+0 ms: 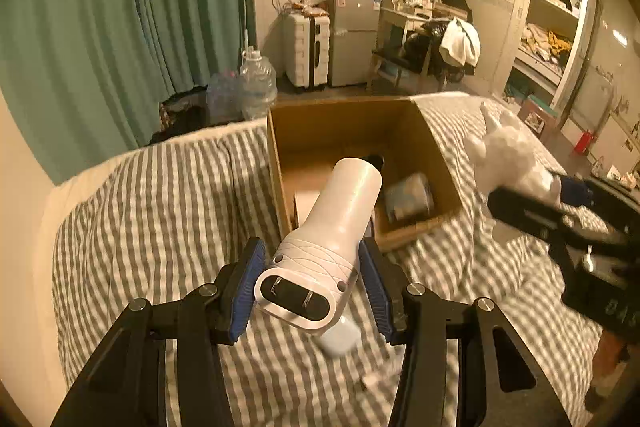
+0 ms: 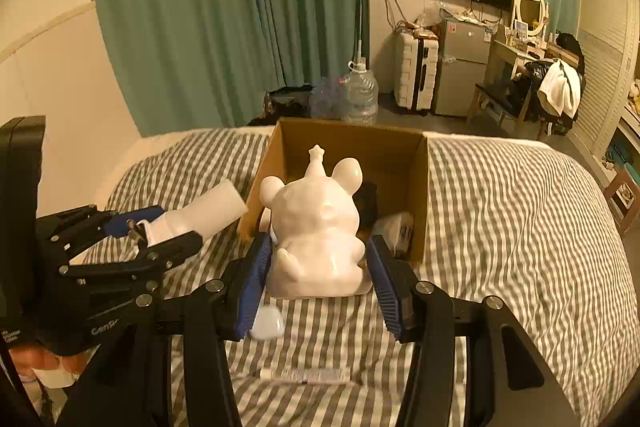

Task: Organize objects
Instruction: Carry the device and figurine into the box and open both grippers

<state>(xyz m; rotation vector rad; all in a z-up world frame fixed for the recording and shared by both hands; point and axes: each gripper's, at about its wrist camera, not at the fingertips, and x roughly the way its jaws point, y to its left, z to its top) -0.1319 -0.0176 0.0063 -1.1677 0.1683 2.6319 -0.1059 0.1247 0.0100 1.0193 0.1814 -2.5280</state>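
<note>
My left gripper point(image 1: 314, 269) is shut on a white cylindrical appliance point(image 1: 340, 215) with a two-prong plug base, held above the striped bed and pointing at the open cardboard box point(image 1: 436, 151). My right gripper point(image 2: 318, 273) is shut on a white ceramic bear figurine point(image 2: 320, 223), held just in front of the same box point(image 2: 416, 183). The bear also shows in the left wrist view point(image 1: 508, 155), and the appliance in the right wrist view point(image 2: 208, 211). The box holds a dark object point(image 2: 368, 199) and a wrapped packet point(image 1: 410, 197).
A small white object point(image 2: 268, 323) and a flat white strip point(image 2: 306, 375) lie on the grey striped bedding point(image 2: 500, 227). Water jugs point(image 1: 258, 83), a suitcase point(image 1: 306, 49), a small fridge and a cluttered desk stand beyond the bed.
</note>
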